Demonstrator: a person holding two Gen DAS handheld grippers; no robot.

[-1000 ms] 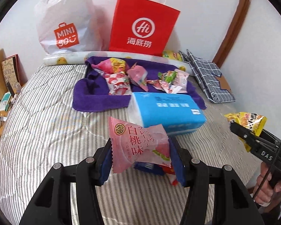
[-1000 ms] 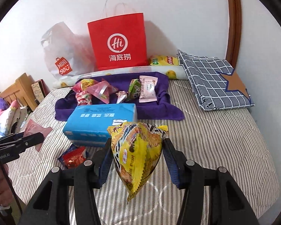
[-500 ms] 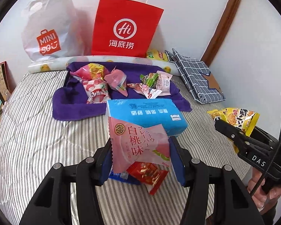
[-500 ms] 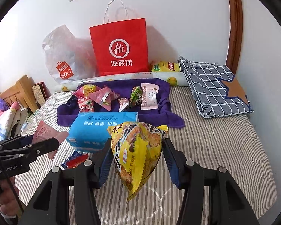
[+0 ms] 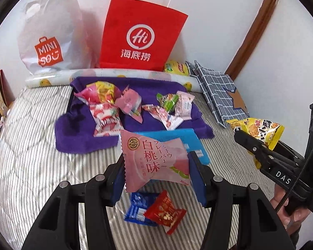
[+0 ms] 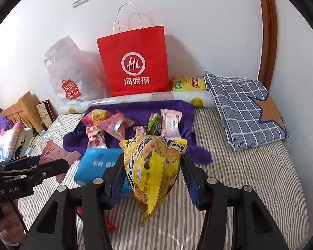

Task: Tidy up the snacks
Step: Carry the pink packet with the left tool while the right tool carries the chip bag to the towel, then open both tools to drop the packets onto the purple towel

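Note:
My left gripper (image 5: pixel 158 179) is shut on a pink peach snack packet (image 5: pixel 154 162), held above the striped bed. My right gripper (image 6: pixel 153 177) is shut on a yellow cracker bag (image 6: pixel 152 166); that bag also shows at the right of the left wrist view (image 5: pixel 258 131). A purple towel (image 5: pixel 81 141) ahead carries several snack packets, among them a strawberry packet (image 5: pixel 106 118) and a green one (image 5: pixel 170 102). A small red packet (image 5: pixel 164 210) and a blue packet (image 5: pixel 136 208) lie on the bed under my left gripper.
A blue tissue pack (image 6: pixel 96 164) lies in front of the towel. A red paper bag (image 5: pixel 139 35) and a white Miniso bag (image 5: pixel 48 35) stand against the wall behind a rolled mat (image 5: pixel 52 79). A checked folded cloth (image 6: pixel 246 108) lies at the right.
Both grippers have risen and pulled back a little with their packets. The red and blue packets under the left gripper have come into fuller view.

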